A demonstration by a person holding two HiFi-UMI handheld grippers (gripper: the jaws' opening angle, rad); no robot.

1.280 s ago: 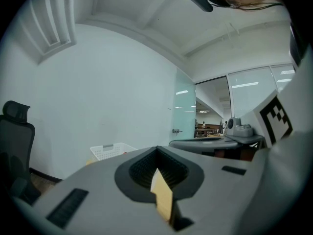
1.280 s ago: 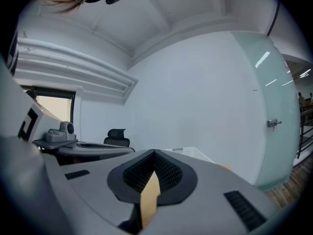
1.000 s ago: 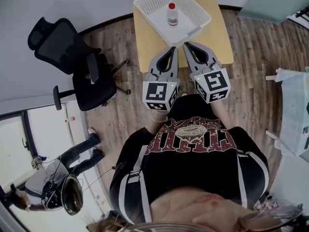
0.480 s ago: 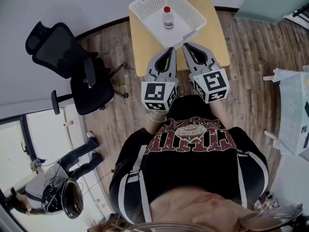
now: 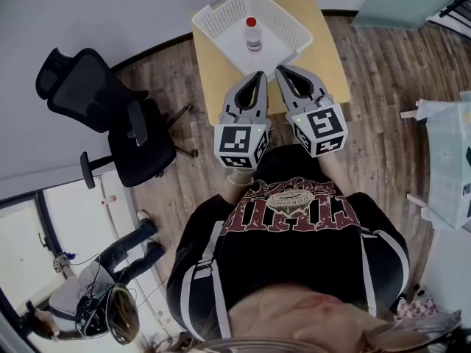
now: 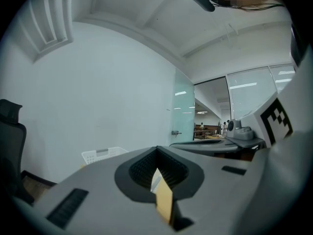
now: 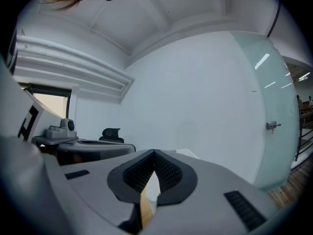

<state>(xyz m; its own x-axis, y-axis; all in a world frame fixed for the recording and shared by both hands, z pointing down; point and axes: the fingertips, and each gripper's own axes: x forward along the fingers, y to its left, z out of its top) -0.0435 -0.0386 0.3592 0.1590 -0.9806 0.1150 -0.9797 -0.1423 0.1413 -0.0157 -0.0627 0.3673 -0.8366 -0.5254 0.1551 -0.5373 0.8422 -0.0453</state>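
Approach stage, by judgement. Left gripper [image 5: 257,77] and right gripper [image 5: 284,70] clenched, empty, at the table [image 5: 329,46] edge. Red-capped bottle [image 5: 252,35] stands in white basket [image 5: 221,20], twelve o'clock; any grasp requires parted jaws.

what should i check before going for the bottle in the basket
1. Bottle standing upright in the basket: ok.
2. Left gripper empty: ok, jaws together with nothing between them.
3. Right gripper empty: ok, the same.
4. Jaws open wide enough to take the bottle: not ok, both are shut.
5. Way to the basket free: ok, only bare table lies near the gripper tips, just short of the basket's near corner.
6. Red cap screwed tight: cannot tell.
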